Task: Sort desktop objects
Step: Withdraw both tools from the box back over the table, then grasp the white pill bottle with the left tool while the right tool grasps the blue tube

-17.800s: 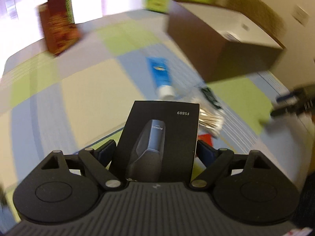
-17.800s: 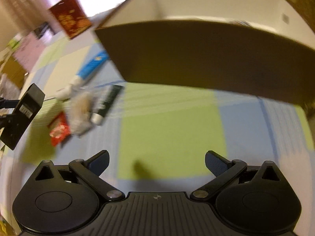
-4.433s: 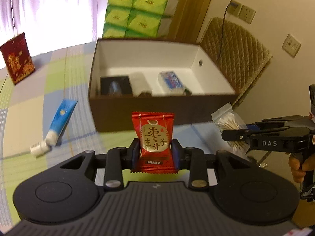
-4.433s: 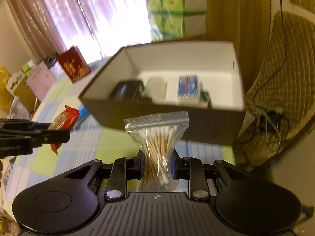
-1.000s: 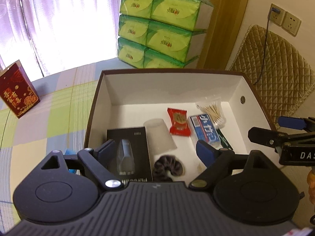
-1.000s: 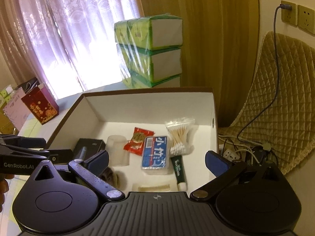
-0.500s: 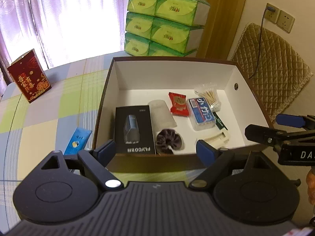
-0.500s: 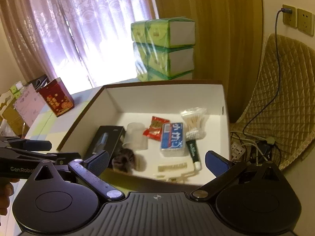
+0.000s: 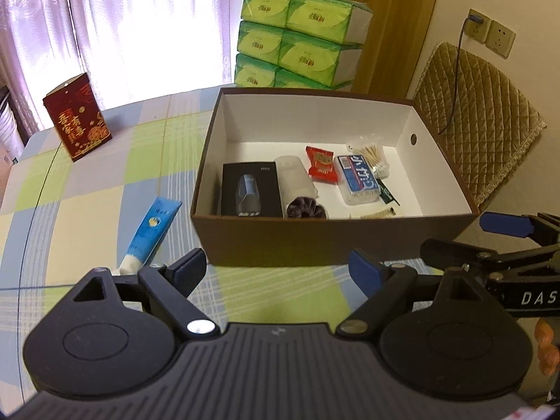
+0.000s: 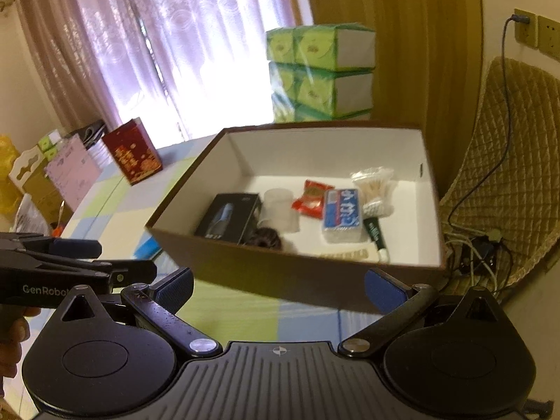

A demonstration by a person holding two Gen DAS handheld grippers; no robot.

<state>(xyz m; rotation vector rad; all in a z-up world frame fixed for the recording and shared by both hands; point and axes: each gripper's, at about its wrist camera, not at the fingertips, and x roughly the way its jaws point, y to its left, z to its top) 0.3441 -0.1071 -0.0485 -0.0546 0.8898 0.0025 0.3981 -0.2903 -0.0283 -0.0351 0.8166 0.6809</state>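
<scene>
A brown box (image 9: 336, 241) with a white inside stands on the checked tablecloth. In it lie a black shaver carton (image 9: 250, 189), a frosted cup (image 9: 297, 178), a dark scrunchie (image 9: 306, 211), a red snack packet (image 9: 320, 161), a blue tissue pack (image 9: 358, 178), a bag of cotton swabs (image 9: 371, 152) and a dark tube (image 10: 376, 238). A blue tube (image 9: 152, 231) lies on the cloth left of the box. My left gripper (image 9: 278, 271) is open and empty in front of the box. My right gripper (image 10: 278, 290) is open and empty too, beside the left one.
A red gift bag (image 9: 77, 120) stands at the far left of the table. Green tissue packs (image 9: 301, 35) are stacked behind the box. A quilted chair (image 9: 479, 129) with a cable stands to the right. More bags and boxes (image 10: 66, 171) sit past the table's left edge.
Both grippers have drawn back from over the box towards the table's near side, so the box now lies farther ahead. Both stayed open and empty.
</scene>
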